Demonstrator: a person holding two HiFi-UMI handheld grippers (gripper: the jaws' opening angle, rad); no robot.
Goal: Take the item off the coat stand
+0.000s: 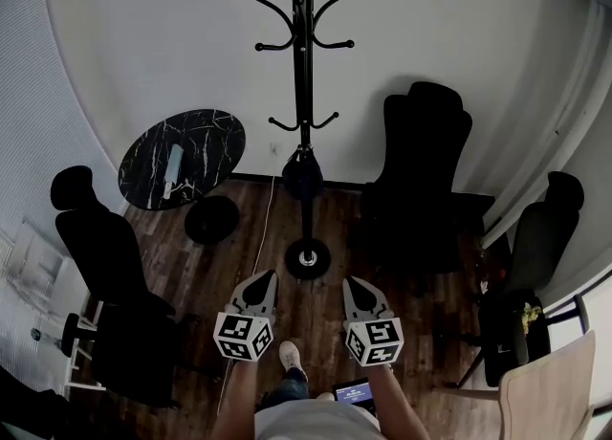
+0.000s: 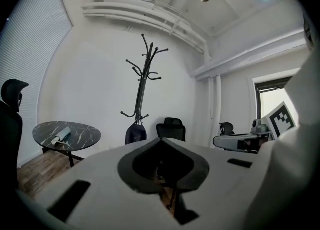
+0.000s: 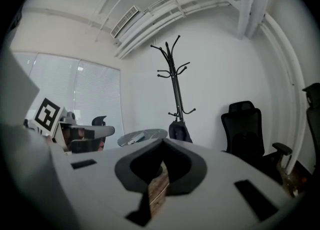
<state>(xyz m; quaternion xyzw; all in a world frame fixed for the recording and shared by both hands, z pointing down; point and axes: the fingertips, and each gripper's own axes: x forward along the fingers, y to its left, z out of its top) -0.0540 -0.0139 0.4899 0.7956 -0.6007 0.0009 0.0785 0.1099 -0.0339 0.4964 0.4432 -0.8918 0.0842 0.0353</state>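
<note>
A black coat stand (image 1: 302,94) rises against the white wall, its round base (image 1: 307,258) on the wood floor. A small dark bag (image 1: 302,178) hangs from one of its low hooks. My left gripper (image 1: 266,275) and right gripper (image 1: 352,281) sit side by side short of the base, pointing toward the stand, both shut and empty. The left gripper view shows the stand (image 2: 144,84) and the bag (image 2: 135,134) beyond the closed left gripper (image 2: 162,140). From the right gripper view, the stand (image 3: 175,84) and bag (image 3: 180,131) appear past the closed right gripper (image 3: 162,141).
A round black marble table (image 1: 182,156) with a pale rolled item stands left of the stand. Black office chairs sit at the right (image 1: 426,180), far right (image 1: 535,237) and left (image 1: 100,247). A white cable (image 1: 263,228) runs along the floor. A wooden chair back (image 1: 545,390) is at bottom right.
</note>
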